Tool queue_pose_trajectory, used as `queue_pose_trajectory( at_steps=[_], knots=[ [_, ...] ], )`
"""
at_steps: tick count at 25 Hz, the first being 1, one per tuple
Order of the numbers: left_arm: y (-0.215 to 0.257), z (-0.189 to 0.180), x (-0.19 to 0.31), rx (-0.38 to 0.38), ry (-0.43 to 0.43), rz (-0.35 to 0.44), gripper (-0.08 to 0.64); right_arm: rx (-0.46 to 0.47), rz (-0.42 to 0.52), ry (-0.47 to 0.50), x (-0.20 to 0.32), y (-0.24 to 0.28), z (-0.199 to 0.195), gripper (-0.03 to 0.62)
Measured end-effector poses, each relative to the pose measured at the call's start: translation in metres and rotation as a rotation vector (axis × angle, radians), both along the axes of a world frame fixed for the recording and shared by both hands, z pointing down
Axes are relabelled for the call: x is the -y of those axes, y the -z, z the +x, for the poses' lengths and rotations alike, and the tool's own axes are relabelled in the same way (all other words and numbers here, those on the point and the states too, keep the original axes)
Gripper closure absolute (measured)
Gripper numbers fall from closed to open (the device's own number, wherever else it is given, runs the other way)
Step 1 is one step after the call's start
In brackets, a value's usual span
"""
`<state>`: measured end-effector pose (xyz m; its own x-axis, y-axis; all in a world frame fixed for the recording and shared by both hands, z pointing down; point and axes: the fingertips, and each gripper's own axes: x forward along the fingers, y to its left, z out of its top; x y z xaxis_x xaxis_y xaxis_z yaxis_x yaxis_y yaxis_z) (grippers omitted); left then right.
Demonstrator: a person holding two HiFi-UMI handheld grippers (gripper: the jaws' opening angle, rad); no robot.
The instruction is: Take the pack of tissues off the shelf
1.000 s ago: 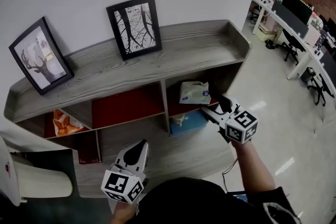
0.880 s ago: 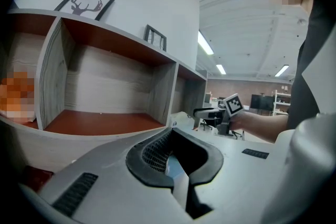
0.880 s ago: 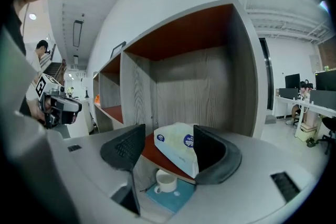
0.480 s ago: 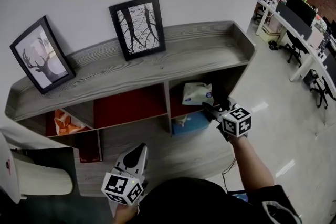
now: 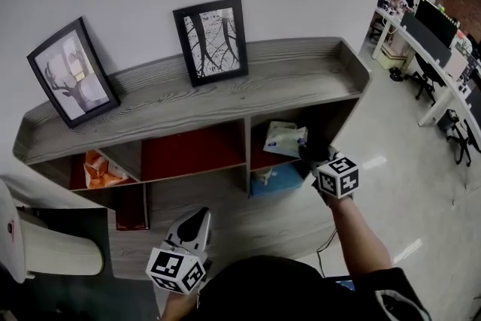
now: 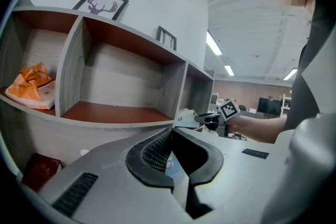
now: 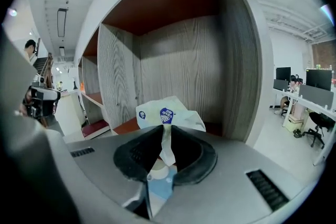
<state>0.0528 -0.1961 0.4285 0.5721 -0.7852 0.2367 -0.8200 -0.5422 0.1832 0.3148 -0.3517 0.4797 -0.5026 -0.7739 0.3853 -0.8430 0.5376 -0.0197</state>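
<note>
While in right gripper (image 7: 163,136), one pack (image 7: 169,114)

pale, crumpled pack of tissues (image 5: 284,139) lies in the upper right compartment of the shelf (image 5: 225,90).

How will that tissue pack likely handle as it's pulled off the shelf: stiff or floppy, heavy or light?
Probably floppy: the tissue pack crumples into a thin fold where the right gripper, whose fingers have just been closing, pinches it. Likely light, as it looks soft and puffy. It may sag or swing from that edge grip.
</note>
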Motion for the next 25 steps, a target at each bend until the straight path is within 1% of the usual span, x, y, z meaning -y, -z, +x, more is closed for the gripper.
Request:
queue_pose_trajectory(
  at_steps=[6, 10, 14, 20, 25],
  knots=[
    [0.000, -0.003, -0.004, -0.012, 0.008, 0.002, 0.546, 0.051, 0.025, -0.004, -0.013, 0.018, 0.000, 0.563],
    [0.001, -0.001, -0.007, -0.012, -0.001, 0.008, 0.546, 0.060, 0.062, 0.000, -0.024, 0.034, 0.001, 0.565],
    [0.002, -0.001, -0.010, -0.016, -0.008, 0.011, 0.546, 0.090, 0.109, 0.007, -0.040, 0.060, 0.002, 0.565],
    [0.005, -0.001, -0.014, -0.013, -0.020, 0.017, 0.546, 0.147, 0.159, 0.064, -0.073, 0.100, -0.011, 0.565],
    [0.005, -0.006, -0.015, -0.009, -0.020, 0.020, 0.546, 0.188, 0.160, 0.129, -0.101, 0.114, -0.030, 0.565]
  ],
)
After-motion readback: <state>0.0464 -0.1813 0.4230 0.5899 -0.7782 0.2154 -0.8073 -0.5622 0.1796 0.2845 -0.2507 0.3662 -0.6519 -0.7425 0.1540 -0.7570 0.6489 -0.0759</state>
